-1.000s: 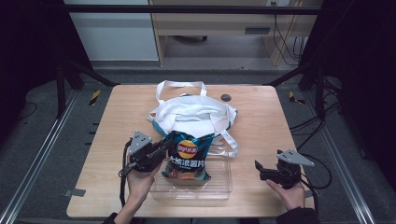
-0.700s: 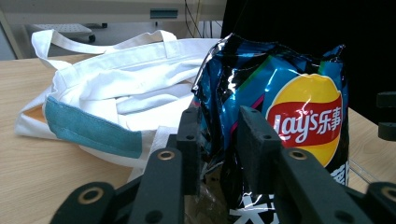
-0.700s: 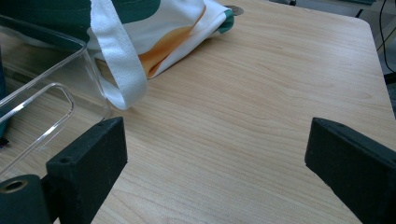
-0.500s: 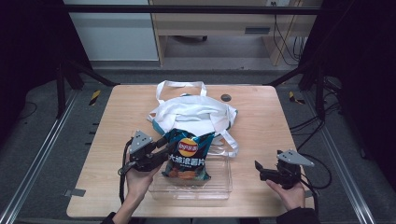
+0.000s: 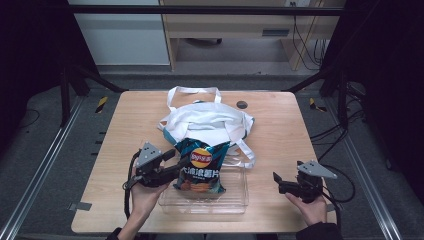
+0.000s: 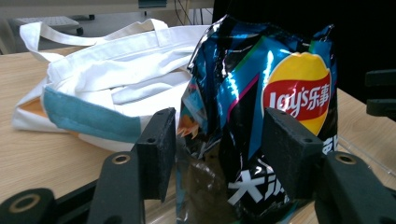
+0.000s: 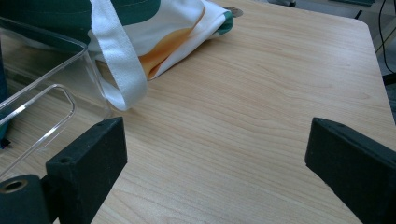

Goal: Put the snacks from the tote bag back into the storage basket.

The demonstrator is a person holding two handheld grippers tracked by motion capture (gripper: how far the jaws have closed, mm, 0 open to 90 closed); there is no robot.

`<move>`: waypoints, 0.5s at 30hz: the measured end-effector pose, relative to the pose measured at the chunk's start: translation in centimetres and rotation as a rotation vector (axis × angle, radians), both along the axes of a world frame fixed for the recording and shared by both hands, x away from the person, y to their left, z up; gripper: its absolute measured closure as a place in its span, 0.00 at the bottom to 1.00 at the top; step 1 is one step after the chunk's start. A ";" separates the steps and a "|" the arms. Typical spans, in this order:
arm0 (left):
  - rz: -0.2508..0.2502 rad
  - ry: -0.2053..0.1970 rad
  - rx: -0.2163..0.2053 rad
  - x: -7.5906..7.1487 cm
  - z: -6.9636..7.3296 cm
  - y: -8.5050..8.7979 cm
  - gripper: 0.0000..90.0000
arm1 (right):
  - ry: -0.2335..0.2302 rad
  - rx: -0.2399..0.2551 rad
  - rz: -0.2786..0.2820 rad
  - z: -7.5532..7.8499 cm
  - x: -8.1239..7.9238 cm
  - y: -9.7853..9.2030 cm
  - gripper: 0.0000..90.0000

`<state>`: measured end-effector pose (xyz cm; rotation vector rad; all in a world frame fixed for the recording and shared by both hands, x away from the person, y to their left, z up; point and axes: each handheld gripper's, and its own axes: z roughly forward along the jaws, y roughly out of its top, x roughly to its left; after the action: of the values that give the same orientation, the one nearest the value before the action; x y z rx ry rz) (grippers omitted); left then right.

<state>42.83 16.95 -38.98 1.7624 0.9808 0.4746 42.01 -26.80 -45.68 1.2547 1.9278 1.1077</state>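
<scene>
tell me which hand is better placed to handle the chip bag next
Left, probably. The left gripper has just been opening, with the chip bag between its fingers. The right gripper sits open over bare table.

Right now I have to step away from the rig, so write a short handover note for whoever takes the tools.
Left tool: jaws have just been opening, chip bag between them, pads apparently off it.
Right tool: open, empty, over bare table right of the tray.
Chip bag stands in the clear tray, leaning toward the white tote bag behind.
Done: chips in the tray, it seems.
Left: probably draw the left tool back; anything further is unclear.
</scene>
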 end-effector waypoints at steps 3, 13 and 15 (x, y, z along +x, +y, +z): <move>0.003 -0.004 0.012 -0.3 -0.1 0.5 0.48 | 0.000 0.003 -0.001 0.0 0.0 0.0 0.07; -0.005 -0.017 0.031 -1.0 -0.9 2.7 0.42 | -0.001 0.007 -0.007 0.0 0.0 -0.1 0.06; 0.004 -0.023 0.041 -0.9 -1.1 3.0 0.42 | -0.002 0.006 -0.007 0.0 0.0 -0.2 0.06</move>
<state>41.89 19.94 -40.12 1.7884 0.9643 0.5200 41.97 -26.97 -45.66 1.2624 1.9184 1.1119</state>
